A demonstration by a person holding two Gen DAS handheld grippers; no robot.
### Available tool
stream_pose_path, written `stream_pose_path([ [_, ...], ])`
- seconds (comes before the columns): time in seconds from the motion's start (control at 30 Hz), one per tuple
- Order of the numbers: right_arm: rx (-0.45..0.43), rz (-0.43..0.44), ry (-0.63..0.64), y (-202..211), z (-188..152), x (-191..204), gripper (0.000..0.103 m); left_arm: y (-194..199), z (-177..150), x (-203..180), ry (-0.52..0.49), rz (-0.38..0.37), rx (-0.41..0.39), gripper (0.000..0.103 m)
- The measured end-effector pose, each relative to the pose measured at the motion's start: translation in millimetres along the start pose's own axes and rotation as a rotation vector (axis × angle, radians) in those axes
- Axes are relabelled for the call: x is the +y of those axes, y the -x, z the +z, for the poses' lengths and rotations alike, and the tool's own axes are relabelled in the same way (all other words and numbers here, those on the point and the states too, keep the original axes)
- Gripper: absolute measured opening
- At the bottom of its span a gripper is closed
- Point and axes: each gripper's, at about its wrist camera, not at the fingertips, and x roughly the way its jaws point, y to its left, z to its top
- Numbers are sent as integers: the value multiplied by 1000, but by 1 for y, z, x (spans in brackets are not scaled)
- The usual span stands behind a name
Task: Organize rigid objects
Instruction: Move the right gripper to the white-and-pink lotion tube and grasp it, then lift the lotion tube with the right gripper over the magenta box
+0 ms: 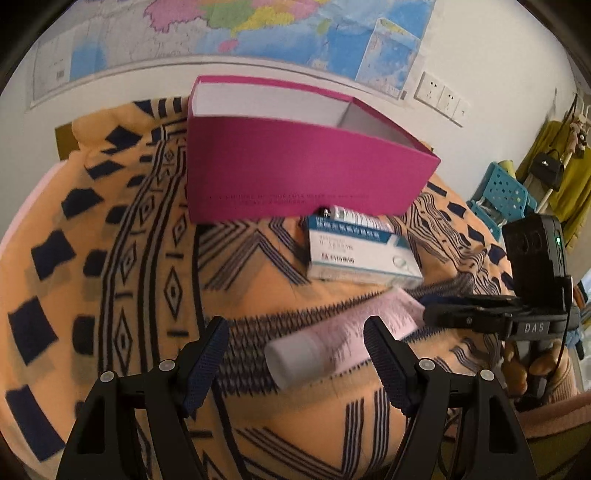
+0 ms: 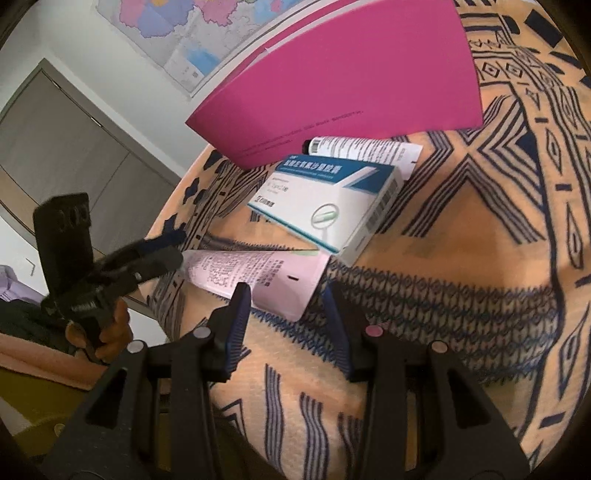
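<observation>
An open magenta box (image 1: 295, 170) stands on the patterned blanket, also in the right wrist view (image 2: 351, 74). A white and blue medicine carton (image 1: 358, 251) lies in front of it (image 2: 328, 203). A white tube with a black cap (image 2: 362, 147) lies between carton and box. A pink tube with a white cap (image 1: 332, 343) lies nearest. My left gripper (image 1: 295, 343) is open, with the tube's cap end between its fingers. My right gripper (image 2: 284, 295) is open at the tube's flat end (image 2: 273, 280) and shows from the side in the left wrist view (image 1: 432, 310).
An orange blanket with dark blue patterns (image 1: 147, 295) covers the surface. A map (image 1: 240, 33) hangs on the wall behind. A teal stool (image 1: 502, 192) and hanging clothes with a black bag (image 1: 550, 166) are at the right. A grey door (image 2: 66, 147) is at the left.
</observation>
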Motion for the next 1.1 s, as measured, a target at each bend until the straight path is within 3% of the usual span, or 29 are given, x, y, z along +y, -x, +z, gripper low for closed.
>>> stream_pose_path([
  [0.2,-12,15,-26,-1,2,-1,43,-2,-9,2,15,-35,25,74],
  [0.33,-18,15,-22,-1,1,1,43,-3,-11,2,16,-46,42,63],
  [0.47,-11,7,-6,-5,2,6,34,-4,-14,-3,-5,-26,47,52],
  [1.1,-99,-32,123,23,22,37,32,14,12,0,-11,-20,-45,52],
])
